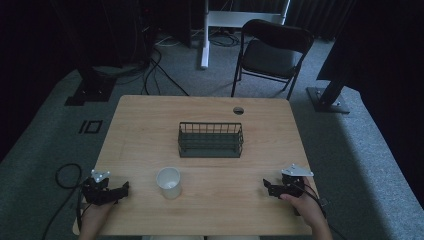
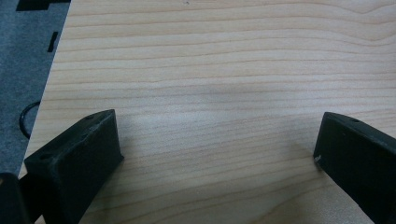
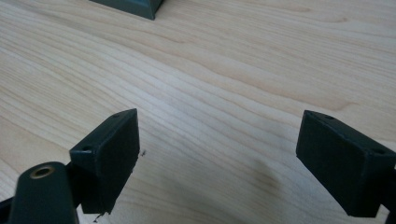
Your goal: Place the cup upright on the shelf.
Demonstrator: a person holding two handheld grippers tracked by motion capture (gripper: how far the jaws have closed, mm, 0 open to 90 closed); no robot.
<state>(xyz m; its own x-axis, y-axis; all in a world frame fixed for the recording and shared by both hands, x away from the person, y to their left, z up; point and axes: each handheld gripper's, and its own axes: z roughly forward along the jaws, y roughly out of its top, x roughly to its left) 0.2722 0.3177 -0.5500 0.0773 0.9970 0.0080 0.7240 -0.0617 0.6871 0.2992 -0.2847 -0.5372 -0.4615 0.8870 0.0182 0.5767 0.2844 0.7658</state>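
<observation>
Both grippers rest low at the near edge of the table (image 1: 150, 125), each with its jaws spread wide and nothing between them: the left gripper (image 1: 121, 191) sits at the near left corner, the right gripper (image 1: 269, 187) near the right edge, both pointing inward. Between them, nearer the left one, stands a white cup (image 1: 169, 182), upright and apparently empty, though its inside is too dim to be sure. Behind it, at mid-table, is a dark wire basket (image 1: 210, 139), well apart from the cup. In the left gripper view the jaws frame only bare wood, and the right gripper view shows the same, with a corner of the basket (image 3: 128, 7) at the top. The likely job is to lift the cup into the basket, and the main risk is the cup itself: it looks light and thin-walled, so a jaw that clips its side on the way in could knock it over or push it across the table. Closing too hard may crush the rim; too high a grip may let it tip. On the way over, its base could catch the basket's wire rim and spill it out
</observation>
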